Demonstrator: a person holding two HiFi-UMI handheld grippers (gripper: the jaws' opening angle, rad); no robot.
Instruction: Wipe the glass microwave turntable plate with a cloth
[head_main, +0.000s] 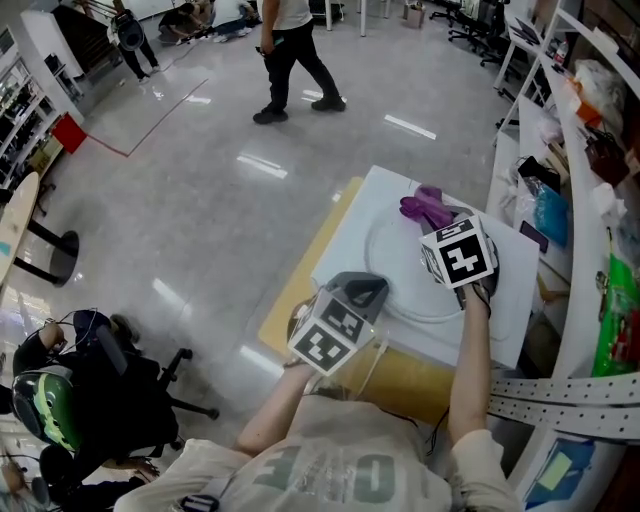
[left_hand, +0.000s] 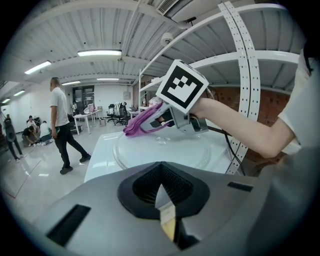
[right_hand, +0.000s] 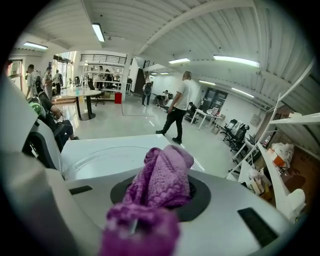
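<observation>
The clear glass turntable plate (head_main: 400, 262) lies flat on a white tabletop (head_main: 512, 262); it also shows in the left gripper view (left_hand: 170, 150) and the right gripper view (right_hand: 102, 161). My right gripper (head_main: 440, 222) is over the plate's far right part, shut on a purple cloth (head_main: 425, 208) that bunches out of its jaws (right_hand: 162, 175). The cloth hangs down to the glass (left_hand: 140, 122). My left gripper (head_main: 376, 290) sits at the plate's near left rim. Its jaws look closed in their dark recess (left_hand: 162, 200), with nothing between them.
The white top rests on a yellowish board (head_main: 300, 290) that sticks out at the left. Shelves (head_main: 590, 200) packed with goods run close along the right. A person (head_main: 290, 50) walks on the floor beyond. An office chair (head_main: 110, 390) stands at the lower left.
</observation>
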